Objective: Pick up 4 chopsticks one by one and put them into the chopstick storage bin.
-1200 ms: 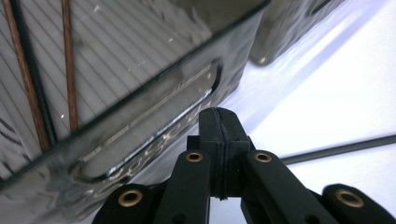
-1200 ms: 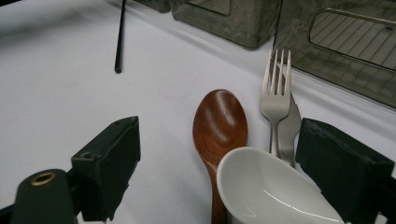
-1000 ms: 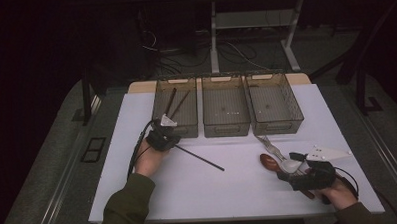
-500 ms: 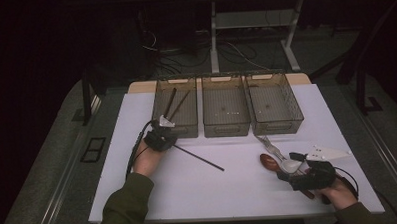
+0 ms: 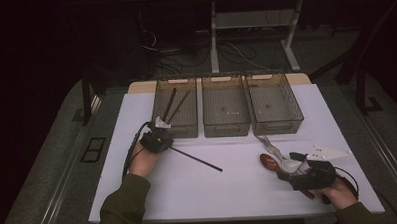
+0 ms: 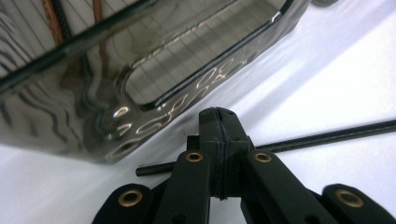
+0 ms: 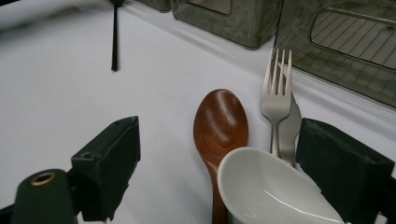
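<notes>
My left gripper (image 5: 163,143) sits just in front of the left bin (image 5: 176,130). In the left gripper view the left gripper (image 6: 218,122) is shut on a thin black chopstick (image 6: 327,136) near its end. That chopstick (image 5: 198,160) runs diagonally right across the white table, low to it. My right gripper (image 7: 222,140) is open at the near right. Between its jaws lie a brown wooden spoon (image 7: 219,119), a white spoon (image 7: 275,193) and a metal fork (image 7: 276,95). From above, the right gripper (image 5: 291,170) faces that wooden spoon (image 5: 270,161) and fork (image 5: 266,142).
Three mesh bins stand in a row at the back; the left one holds two more chopsticks (image 5: 172,104), beside the middle bin (image 5: 226,130) and right bin (image 5: 277,125). A knife (image 7: 290,126) lies under the fork. The white table (image 5: 229,191) spreads between my hands.
</notes>
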`<action>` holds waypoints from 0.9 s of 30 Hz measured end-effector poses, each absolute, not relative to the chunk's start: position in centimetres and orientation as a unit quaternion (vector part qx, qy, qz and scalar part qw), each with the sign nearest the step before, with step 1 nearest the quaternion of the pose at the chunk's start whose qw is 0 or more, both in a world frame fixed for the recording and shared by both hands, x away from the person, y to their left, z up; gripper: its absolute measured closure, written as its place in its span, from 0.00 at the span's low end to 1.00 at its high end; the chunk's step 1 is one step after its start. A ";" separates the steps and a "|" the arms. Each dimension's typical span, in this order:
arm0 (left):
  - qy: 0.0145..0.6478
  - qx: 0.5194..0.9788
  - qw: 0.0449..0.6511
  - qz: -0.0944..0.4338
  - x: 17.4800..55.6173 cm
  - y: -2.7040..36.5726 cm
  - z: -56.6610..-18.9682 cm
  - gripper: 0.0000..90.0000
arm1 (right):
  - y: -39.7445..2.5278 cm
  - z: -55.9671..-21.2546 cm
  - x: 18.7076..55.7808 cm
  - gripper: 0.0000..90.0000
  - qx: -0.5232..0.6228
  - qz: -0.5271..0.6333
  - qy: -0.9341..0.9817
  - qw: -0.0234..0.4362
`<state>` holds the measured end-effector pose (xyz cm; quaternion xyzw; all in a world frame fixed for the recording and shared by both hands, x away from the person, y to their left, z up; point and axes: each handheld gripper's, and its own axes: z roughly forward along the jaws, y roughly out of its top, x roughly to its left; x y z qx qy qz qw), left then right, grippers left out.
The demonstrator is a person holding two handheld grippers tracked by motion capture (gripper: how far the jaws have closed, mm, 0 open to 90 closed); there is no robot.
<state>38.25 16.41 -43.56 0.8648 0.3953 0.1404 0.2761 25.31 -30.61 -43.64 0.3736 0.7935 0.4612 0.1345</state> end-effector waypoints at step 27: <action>0.433 0.846 0.269 0.158 38.3 20.5 -43.5 0.99 | -30.6 -43.6 25.3 0.15 0.374 0.461 0.793 0.134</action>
